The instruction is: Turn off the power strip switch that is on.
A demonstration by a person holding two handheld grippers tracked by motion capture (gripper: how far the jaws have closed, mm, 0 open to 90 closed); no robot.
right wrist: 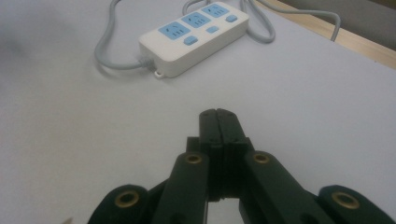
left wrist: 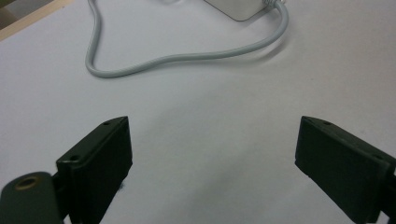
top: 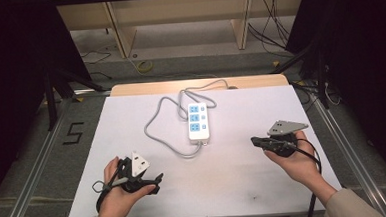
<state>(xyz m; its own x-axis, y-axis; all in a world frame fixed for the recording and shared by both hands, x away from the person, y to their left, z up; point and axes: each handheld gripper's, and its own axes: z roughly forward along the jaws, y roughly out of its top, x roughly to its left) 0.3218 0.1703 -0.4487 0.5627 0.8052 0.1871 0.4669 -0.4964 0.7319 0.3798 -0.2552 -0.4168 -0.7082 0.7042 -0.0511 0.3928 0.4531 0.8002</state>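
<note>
Power strip (top: 198, 120): white, with three blue socket faces and a small blue switch beside each, it lies lengthwise near the middle of the white table sheet (top: 234, 176), toward the far side. We read no brand or lettering on its casing in any view. Largest in the scene, the sheet covers a wooden tabletop (top: 130, 89) whose pale edge shows along the far side. On the grey floor to the left we read a taped mark shaped like the digit 5 (top: 73, 133). The strip's grey cable (top: 157, 135) leaves its near end, loops out to the left and runs back past the far end of the strip. The left gripper (top: 157, 183) rests near the sheet's near-left corner, its jaws spread wide over bare sheet, well apart from the strip. The right gripper (top: 255, 141) hovers to the right of the strip, jaws pressed together on nothing, pointing toward it. Nothing lies between either gripper and the strip.
</note>
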